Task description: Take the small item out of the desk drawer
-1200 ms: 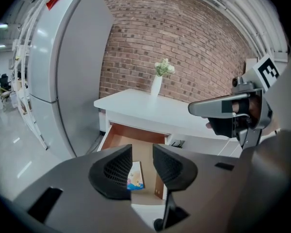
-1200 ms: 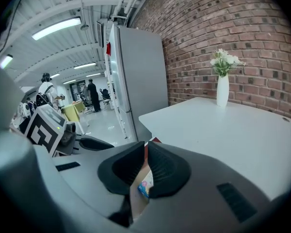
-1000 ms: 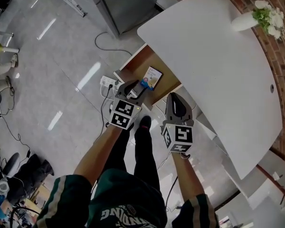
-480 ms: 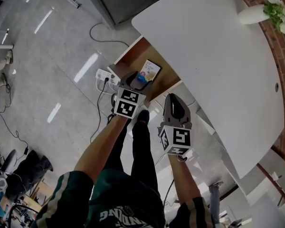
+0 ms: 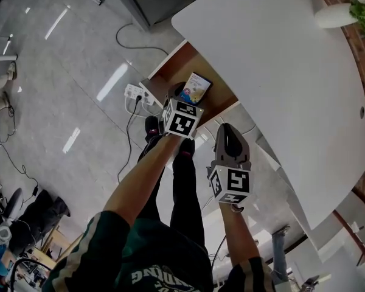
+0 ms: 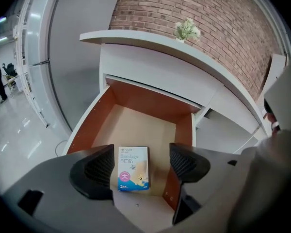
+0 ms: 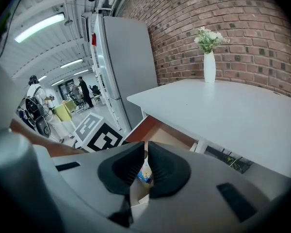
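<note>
A small bandage box (image 6: 133, 169) (image 5: 194, 89) lies flat on the floor of the pulled-out drawer (image 6: 145, 126) (image 5: 170, 75), near its front. My left gripper (image 6: 138, 166) (image 5: 184, 102) hovers over the drawer's front edge, its jaws opening; the box shows in the gap between them, below and untouched. My right gripper (image 7: 146, 166) (image 5: 226, 143) is shut with nothing held, off to the right beside the drawer, in front of the white desk (image 5: 274, 59).
The desk top (image 7: 223, 110) juts over the back of the drawer. A white vase with flowers (image 5: 347, 14) (image 7: 208, 57) stands near the brick wall. A power strip and cables (image 5: 137, 96) lie on the floor left of the drawer. The person's legs and shoes (image 5: 170, 157) are below.
My left gripper has moved forward and up over the drawer toward the box, and turned so its marker cube faces differently. The right gripper has hardly moved.
</note>
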`<action>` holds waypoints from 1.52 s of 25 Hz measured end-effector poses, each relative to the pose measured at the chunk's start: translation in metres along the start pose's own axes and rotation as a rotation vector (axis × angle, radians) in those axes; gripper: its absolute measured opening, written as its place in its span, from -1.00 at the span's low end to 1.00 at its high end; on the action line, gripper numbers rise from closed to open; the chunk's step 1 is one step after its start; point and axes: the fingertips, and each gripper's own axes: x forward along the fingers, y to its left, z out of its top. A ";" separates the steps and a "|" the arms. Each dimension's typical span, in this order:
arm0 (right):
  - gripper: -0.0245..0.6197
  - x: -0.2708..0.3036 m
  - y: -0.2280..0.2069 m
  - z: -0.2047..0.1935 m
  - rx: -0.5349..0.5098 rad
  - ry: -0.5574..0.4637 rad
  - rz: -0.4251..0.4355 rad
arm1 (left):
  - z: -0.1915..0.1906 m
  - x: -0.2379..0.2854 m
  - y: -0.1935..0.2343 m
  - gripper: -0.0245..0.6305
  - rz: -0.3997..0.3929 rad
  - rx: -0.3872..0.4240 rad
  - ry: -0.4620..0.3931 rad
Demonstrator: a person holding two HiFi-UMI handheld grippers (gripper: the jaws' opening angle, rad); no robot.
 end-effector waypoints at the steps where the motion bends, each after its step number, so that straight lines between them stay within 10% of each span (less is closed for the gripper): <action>1: -0.85 0.000 0.000 -0.003 0.002 0.002 -0.001 | -0.002 0.004 -0.001 0.15 -0.002 -0.004 0.007; 38: -0.85 -0.012 -0.014 -0.067 0.139 0.100 -0.065 | -0.068 0.125 0.026 0.32 0.100 0.005 0.303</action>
